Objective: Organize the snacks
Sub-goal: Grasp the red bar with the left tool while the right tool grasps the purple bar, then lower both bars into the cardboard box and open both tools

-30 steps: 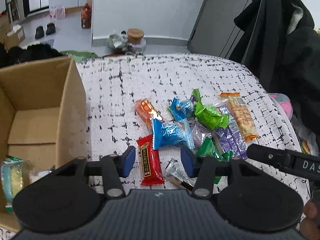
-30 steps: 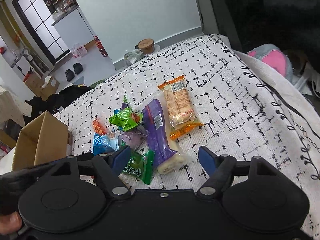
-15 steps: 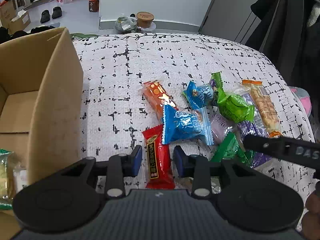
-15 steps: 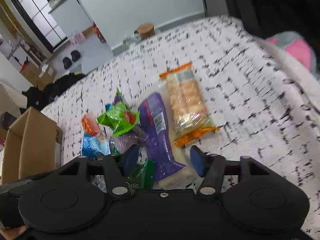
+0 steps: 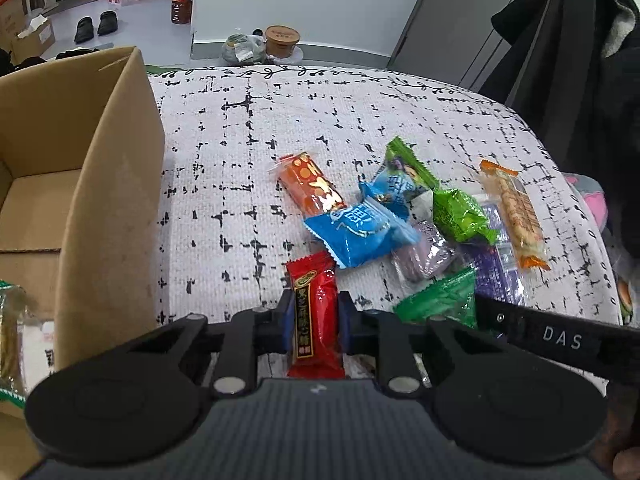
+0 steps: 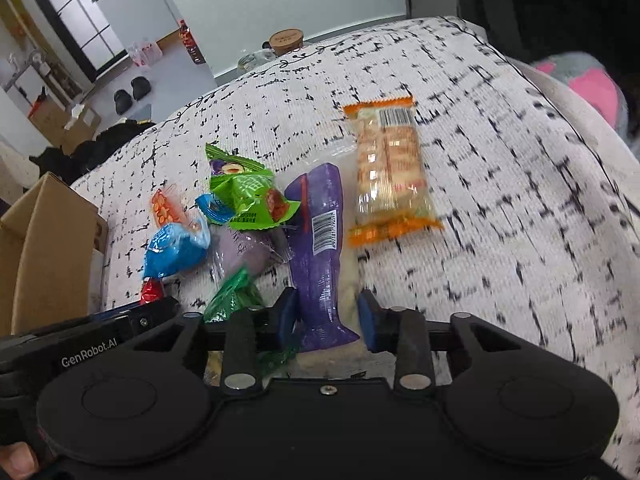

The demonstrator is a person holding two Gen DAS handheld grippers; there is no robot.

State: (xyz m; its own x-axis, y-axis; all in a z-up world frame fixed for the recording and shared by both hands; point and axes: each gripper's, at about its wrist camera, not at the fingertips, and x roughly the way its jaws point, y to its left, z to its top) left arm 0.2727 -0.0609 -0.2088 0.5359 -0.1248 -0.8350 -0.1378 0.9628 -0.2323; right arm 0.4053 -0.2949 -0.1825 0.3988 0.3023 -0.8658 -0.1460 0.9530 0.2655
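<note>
Several wrapped snacks lie in a pile on a white, black-flecked cloth (image 5: 248, 152). My left gripper (image 5: 316, 314) is shut on a red snack bar (image 5: 316, 316), its blue pads pressing both long sides. Beyond it lie a blue packet (image 5: 354, 232), an orange bar (image 5: 310, 190) and a green packet (image 5: 460, 216). My right gripper (image 6: 326, 316) has closed around the near end of a purple packet (image 6: 320, 248); a small gap still shows by the right pad. An orange-edged cracker pack (image 6: 390, 172) lies to its right.
An open cardboard box (image 5: 108, 200) stands at the left of the cloth, with a packet (image 5: 12, 328) inside. Dark coats (image 5: 580, 60) hang at the right. The cloth's rounded edge falls away at the far and right sides. A pink item (image 6: 592, 88) lies beyond the right edge.
Both grippers moved forward and down onto the pile. The left jaws closed onto the red bar. The right jaws narrowed around the purple packet.
</note>
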